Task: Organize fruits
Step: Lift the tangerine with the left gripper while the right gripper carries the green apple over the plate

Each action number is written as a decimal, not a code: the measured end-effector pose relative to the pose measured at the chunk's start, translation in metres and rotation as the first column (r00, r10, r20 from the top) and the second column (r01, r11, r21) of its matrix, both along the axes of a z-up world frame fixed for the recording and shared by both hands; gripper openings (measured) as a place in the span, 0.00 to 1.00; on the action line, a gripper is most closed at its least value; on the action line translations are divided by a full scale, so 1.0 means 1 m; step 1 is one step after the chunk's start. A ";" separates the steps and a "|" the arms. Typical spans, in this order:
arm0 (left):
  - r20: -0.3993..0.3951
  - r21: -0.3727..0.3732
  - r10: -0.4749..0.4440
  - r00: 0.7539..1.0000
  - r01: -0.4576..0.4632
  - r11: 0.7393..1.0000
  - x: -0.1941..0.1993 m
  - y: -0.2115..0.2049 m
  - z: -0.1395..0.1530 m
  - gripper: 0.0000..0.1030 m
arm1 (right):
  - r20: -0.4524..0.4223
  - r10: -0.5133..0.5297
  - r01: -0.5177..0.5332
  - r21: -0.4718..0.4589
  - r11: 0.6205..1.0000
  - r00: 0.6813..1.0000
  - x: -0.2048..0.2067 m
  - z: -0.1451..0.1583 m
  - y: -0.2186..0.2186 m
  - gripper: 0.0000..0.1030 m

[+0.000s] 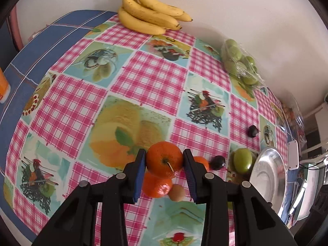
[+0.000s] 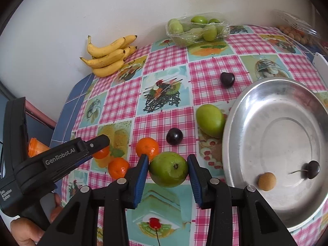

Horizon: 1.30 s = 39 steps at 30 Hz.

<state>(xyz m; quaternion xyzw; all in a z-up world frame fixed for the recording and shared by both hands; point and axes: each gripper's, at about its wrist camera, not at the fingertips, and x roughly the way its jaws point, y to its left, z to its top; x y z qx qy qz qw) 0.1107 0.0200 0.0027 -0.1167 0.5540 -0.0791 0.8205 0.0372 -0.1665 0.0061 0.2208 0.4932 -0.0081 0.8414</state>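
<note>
Two fisheye views, left wrist first. The left gripper has its jaws clamped on a mandarin, one blue pad against each side, stem facing the camera. Directly beneath the held fruit lie a second mandarin and a small tan round fruit on the tabletop, which is covered by a pink checked cloth with food prints. Just beyond the right jaw a third mandarin is partly hidden, with a dark plum beside it, then a loose green fruit and the rim of a steel bowl. Another dark plum lies farther out to the right. Far ahead of the jaws a bunch of bananas rests against the wall; a wrapped pack of green fruit sits far ahead to the right.

Right wrist view. The right gripper has its jaws closed on a green fruit, held clear of the cloth. To the right of the jaws the steel bowl holds a tan round fruit and a dark stemmed fruit. Ahead lie a mandarin, a plum and a loose green fruit; a second plum lies farther ahead. To the left, the left gripper shows side-on, its mandarin mostly hidden, with another mandarin on the cloth below it.
</note>
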 end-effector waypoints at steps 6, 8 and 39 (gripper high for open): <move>0.008 0.010 -0.031 0.999 0.031 0.999 -0.006 -0.015 0.003 0.37 | -0.015 -0.023 0.023 0.003 1.000 1.000 -0.004 -0.004 -0.011 0.40; 0.004 0.009 -0.034 0.999 0.034 0.999 -0.007 -0.019 0.002 0.37 | -0.015 -0.029 0.029 0.000 1.000 0.999 -0.005 -0.003 -0.014 0.40; 0.050 0.099 -0.278 0.959 0.273 0.957 -0.052 -0.136 0.011 0.37 | -0.007 -0.282 0.282 0.012 0.959 0.959 -0.053 0.006 -0.124 0.40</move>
